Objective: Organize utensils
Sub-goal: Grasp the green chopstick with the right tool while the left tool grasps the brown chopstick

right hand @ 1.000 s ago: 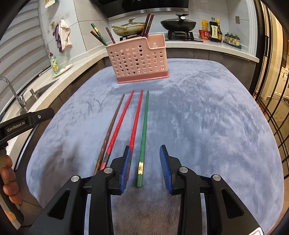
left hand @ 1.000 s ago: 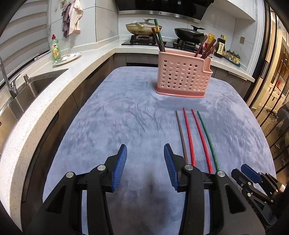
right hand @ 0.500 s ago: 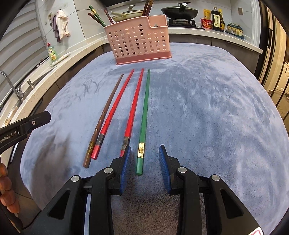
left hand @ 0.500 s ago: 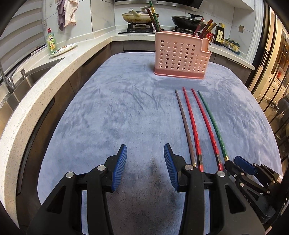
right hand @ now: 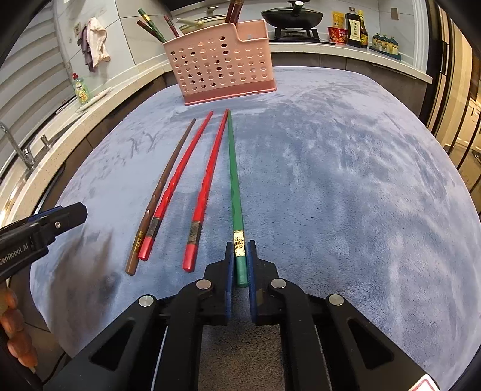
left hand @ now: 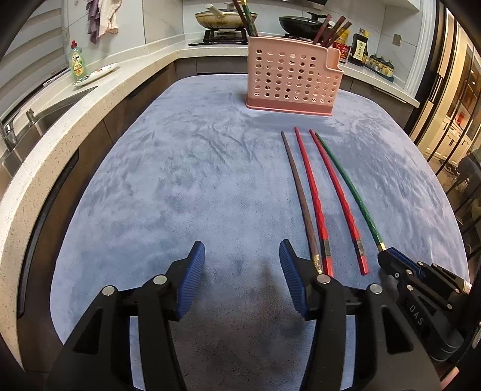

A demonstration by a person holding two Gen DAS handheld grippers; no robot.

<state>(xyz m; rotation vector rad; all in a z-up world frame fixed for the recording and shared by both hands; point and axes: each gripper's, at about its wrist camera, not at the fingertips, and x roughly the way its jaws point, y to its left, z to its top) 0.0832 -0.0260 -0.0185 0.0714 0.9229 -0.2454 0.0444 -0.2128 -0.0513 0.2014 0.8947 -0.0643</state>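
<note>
Across the blue-grey plush cloth (left hand: pixel 186 168) covering the kitchen island, four chopsticks lie side by side, tips toward the pink perforated plastic utensil holder (right hand: pixel 222 63) standing upright at the far end with more chopsticks poking out. Behind it, a speckled white countertop (left hand: pixel 99 99) wraps around to a sink on the left, with a green dish-soap bottle (left hand: pixel 77 62), and a black wok (right hand: pixel 291 14) sits on the stove. Over to the right gripper (right hand: pixel 240 267): its blue pads are clamped on the butt end of the green chopstick with the gold band (right hand: pixel 234 186), which still lies flat on the cloth. Just left of it sit the two red faceted chopsticks (right hand: pixel 207 180) and the brown wooden chopstick (right hand: pixel 163 183), the brown one touching its red neighbour near the thick ends. The left gripper (left hand: pixel 242 270) hovers low with its pads wide apart, holding nothing, right beside the brown stick. Its own view hides the green stick's clamped end behind the other tool; the right wrist view shows the grip plainly.
</note>
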